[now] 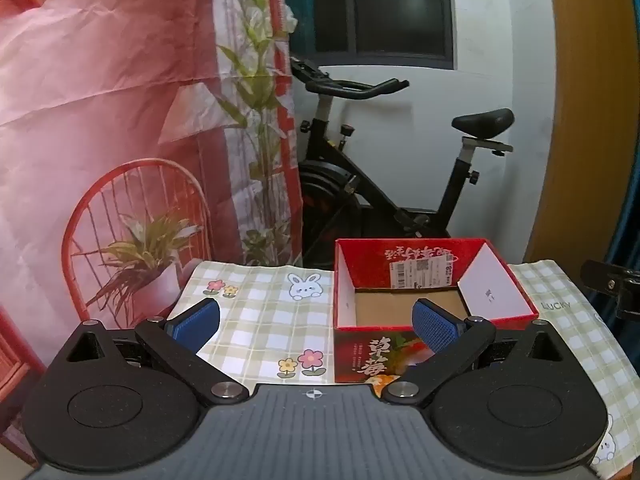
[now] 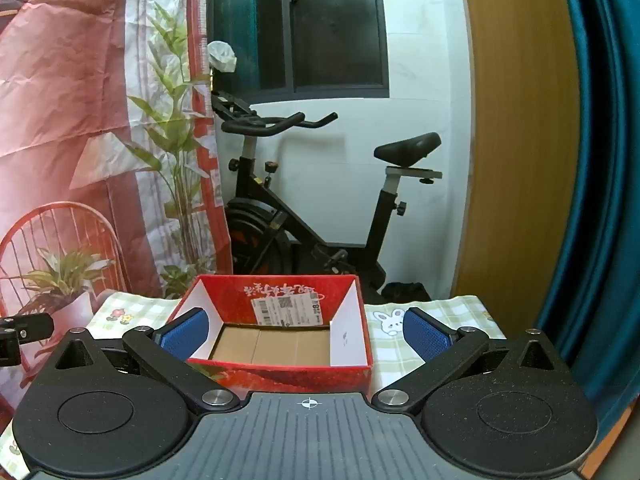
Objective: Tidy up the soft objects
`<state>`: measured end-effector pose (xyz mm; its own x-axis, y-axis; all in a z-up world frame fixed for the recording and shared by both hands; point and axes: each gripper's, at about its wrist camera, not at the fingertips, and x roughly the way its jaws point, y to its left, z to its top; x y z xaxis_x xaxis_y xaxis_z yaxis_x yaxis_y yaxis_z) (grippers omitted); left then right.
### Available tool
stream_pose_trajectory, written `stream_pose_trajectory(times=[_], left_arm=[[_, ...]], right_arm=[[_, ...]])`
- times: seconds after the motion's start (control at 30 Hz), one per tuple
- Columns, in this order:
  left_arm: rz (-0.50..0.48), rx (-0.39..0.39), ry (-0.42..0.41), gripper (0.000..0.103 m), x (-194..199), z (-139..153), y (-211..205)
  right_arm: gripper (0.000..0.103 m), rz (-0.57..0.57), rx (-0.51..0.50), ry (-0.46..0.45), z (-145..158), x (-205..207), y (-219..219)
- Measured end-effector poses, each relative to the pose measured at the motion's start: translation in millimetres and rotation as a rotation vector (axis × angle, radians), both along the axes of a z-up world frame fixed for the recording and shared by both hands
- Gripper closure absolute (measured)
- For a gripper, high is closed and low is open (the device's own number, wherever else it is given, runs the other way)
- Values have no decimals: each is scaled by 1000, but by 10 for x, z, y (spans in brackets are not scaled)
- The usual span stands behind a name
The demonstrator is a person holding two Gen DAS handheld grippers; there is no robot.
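The room has a white wall with a dark window (image 2: 332, 24), and a black exercise bike (image 2: 316, 196) stands under it. To the left hangs a creased printed backdrop (image 1: 100, 120) with a red chair and green plants on it; to the right are a wooden panel (image 2: 516, 140) and a teal curtain (image 2: 600, 160). In front is a desk covered with a green checked tablecloth (image 1: 256, 320) that carries flowers and a white rabbit.

On the cloth stands an open red cardboard box (image 2: 280, 376) with white inner side walls and a shipping label on its far inner wall. Only its bare brown bottom shows; nothing lies inside it. No soft object is visible in either view, so I cannot tell where the task's things are.

The left gripper (image 1: 316, 320) is wide open and holds nothing. The box is ahead of it and to the right, so that the right blue pad overlaps the near wall of the box in the picture. The right gripper (image 2: 306, 332) is also fully spread and empty, and the box lies ahead between its two pads.

The left wrist view shows the printed front of the box with Chinese characters and the word LUCKY on the cloth at the right. The right wrist view alone shows a white crumpled bag (image 2: 222, 56) above the bike's handlebar.
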<state>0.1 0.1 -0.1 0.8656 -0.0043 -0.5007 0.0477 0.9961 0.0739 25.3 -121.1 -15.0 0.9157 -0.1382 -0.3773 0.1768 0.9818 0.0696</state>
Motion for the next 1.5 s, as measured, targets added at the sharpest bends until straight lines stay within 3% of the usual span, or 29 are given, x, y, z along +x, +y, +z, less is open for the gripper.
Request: stream_pose_trajectory(times=[0.13,0.2,1.5], left_arm=[[-4,4,-8,0,8,-1,34],[-10,43,-23,0,-45,28,-32],[-49,-18,-7,0,-20,-54,0]], right_arm=[[0,5,2,-2,-3,-2,5],[0,8,-1,-2,-5,-5,7],[0,3,-11,4,-17,17,22]])
